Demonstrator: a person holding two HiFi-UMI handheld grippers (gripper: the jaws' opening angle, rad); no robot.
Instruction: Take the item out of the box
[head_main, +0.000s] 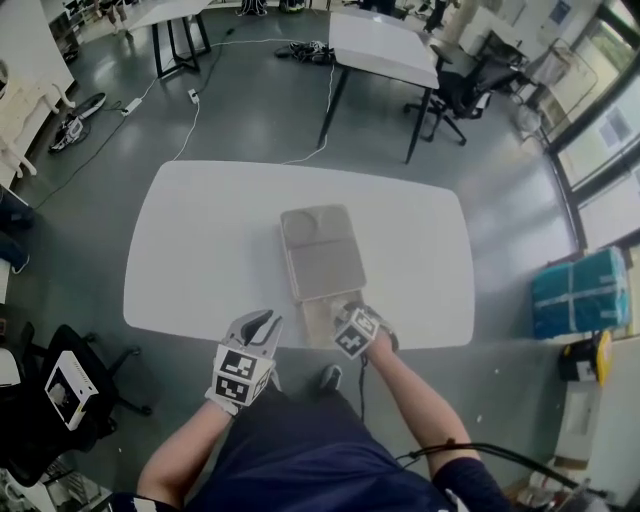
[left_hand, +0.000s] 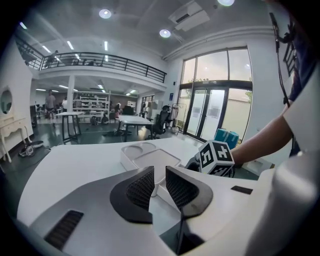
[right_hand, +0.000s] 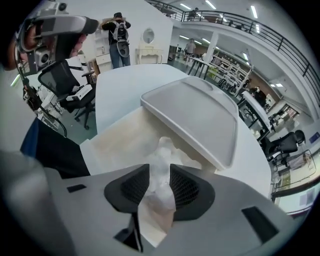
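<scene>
A grey box (head_main: 315, 255) lies in the middle of the white table (head_main: 200, 240), its lid (right_hand: 200, 117) shifted away so that the near end (right_hand: 120, 142) stands uncovered, pale beige inside. My right gripper (head_main: 345, 320) reaches over this opening at the table's front edge. A white crinkled plastic-wrapped item (right_hand: 161, 165) rises out of the box, and the right gripper (right_hand: 159, 187) is shut on it. My left gripper (head_main: 262, 322) hovers left of the box near the front edge. The left gripper (left_hand: 160, 185) stands narrowly open with nothing between its fingers, pointing at the box (left_hand: 150, 159).
A black chair carrying a small white carton (head_main: 65, 390) stands left of me. Further tables (head_main: 385, 45) and an office chair (head_main: 460, 85) are beyond the table, a teal bundle (head_main: 580, 290) is on the floor to the right. A person (right_hand: 119, 37) stands far off.
</scene>
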